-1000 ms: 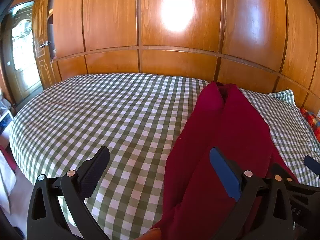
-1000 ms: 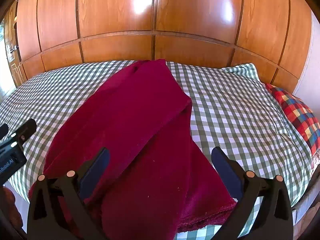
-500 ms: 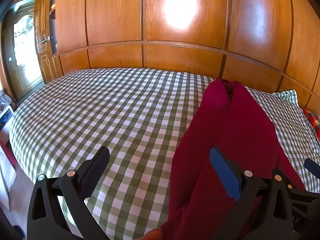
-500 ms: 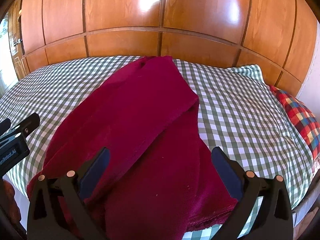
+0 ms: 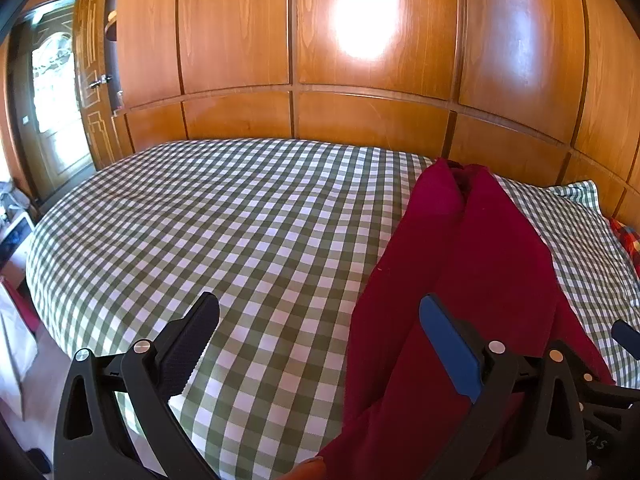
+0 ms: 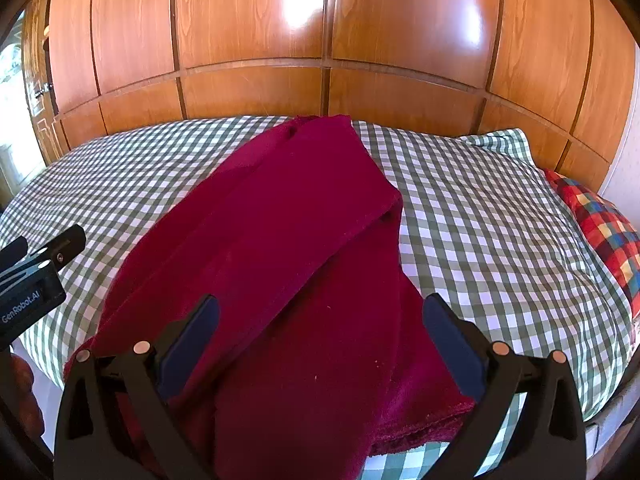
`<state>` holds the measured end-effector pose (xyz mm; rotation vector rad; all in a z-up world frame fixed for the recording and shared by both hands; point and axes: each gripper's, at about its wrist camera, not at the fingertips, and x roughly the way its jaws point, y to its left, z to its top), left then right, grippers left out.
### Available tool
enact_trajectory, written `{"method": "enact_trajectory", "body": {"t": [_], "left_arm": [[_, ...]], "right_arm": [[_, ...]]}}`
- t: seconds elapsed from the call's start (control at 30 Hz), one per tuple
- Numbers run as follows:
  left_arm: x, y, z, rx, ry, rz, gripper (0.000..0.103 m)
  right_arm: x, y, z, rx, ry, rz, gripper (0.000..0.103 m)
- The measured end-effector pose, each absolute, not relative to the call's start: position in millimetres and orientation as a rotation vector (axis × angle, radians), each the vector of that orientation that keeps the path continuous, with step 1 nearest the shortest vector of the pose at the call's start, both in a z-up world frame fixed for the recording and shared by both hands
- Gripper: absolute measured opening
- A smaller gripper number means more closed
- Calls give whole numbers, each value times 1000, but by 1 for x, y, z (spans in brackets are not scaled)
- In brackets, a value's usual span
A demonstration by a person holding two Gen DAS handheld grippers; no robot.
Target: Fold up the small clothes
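Note:
A dark red fleece garment (image 6: 288, 248) lies lengthwise on the green-and-white checked bed (image 6: 480, 232), folded over itself with one layer crossing the other. In the left wrist view the same garment (image 5: 472, 280) fills the right side. My left gripper (image 5: 320, 332) is open above the bed's near edge; its right finger hangs over the garment's left border, its left finger over bare sheet. My right gripper (image 6: 320, 328) is open over the garment's near end, touching nothing. The left gripper's body (image 6: 32, 280) shows at the left edge of the right wrist view.
Glossy wooden panels (image 5: 360, 80) stand behind the bed. A door with glass (image 5: 52, 92) is at far left. A checked pillow (image 6: 500, 140) and a red, blue and yellow plaid cushion (image 6: 600, 224) lie at the bed's right end. Bare sheet (image 5: 200, 220) spreads left of the garment.
Both cameras have risen and tilted slightly, so the bed and garment sit lower in view. The garment has not moved; both grippers stay open.

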<state>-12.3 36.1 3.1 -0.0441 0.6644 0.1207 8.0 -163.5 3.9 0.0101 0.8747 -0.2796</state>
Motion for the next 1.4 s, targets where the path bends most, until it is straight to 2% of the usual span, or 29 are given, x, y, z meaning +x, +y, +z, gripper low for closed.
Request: {"method": "enact_trajectory", "body": {"t": [0.7,0.77,0.8,0.83,1.17,1.3,1.4], "left_arm": [[-15,58,-3,-79,679,162,99],[-15,62,-6,-90,682,160,99],[-14,65,-7,-103,683,154,99],[-15,70,-8,-121,676,146,99],[-22,111,-17,-241,665,143,99],[-23,117,-24,-258,684,119,99],[-21,114,-27,-236,708,100,99]], "right_arm": [[2,-149,13,69,870,-85,100],[1,-150,16,106,878,-7,90],[1,-151,17,145,901,55,73],[1,-153,16,182,927,99,67],[29,-154,-32,420,1186,276,63],[37,-146,-44,404,1197,271,45],[44,-147,-49,377,1177,243,11]]}}
